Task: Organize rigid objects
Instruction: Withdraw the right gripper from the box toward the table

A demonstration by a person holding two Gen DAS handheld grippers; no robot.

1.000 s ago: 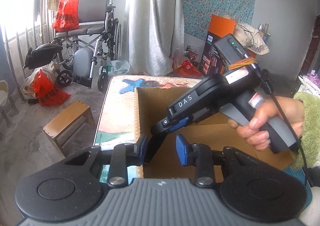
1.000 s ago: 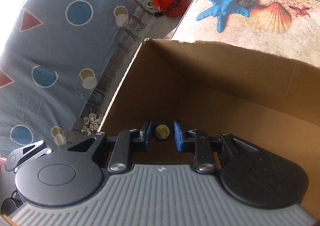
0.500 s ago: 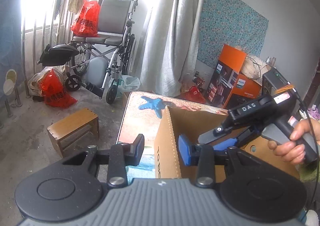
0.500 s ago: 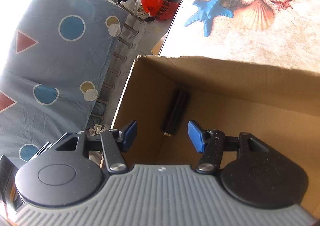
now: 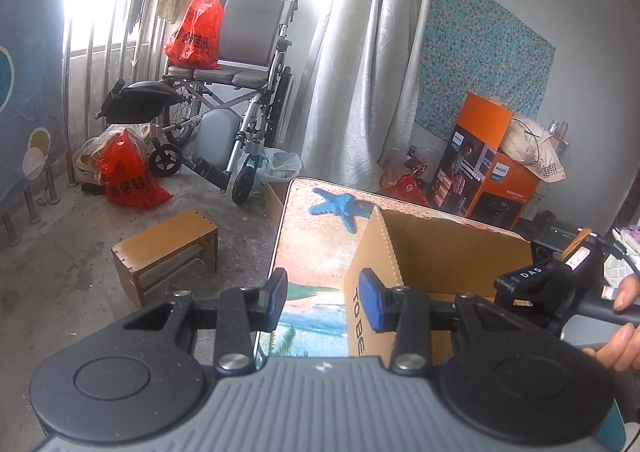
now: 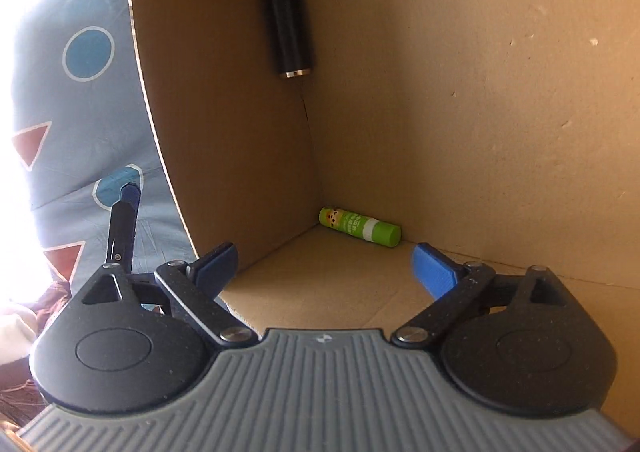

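"DAS" is on the black gripper (image 5: 532, 276) at the right. "TO BE" is on the box (image 5: 358, 312). "PHILIPS" is on the orange box (image 5: 500, 172).

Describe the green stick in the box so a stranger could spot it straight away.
Look inside the open brown cardboard box, down where two walls meet the floor. In that corner lies a small green cylindrical glue stick on its side, with a white band and a cartoon face. The only other item there, a black cylinder with a metal-rimmed end, is darker and larger.
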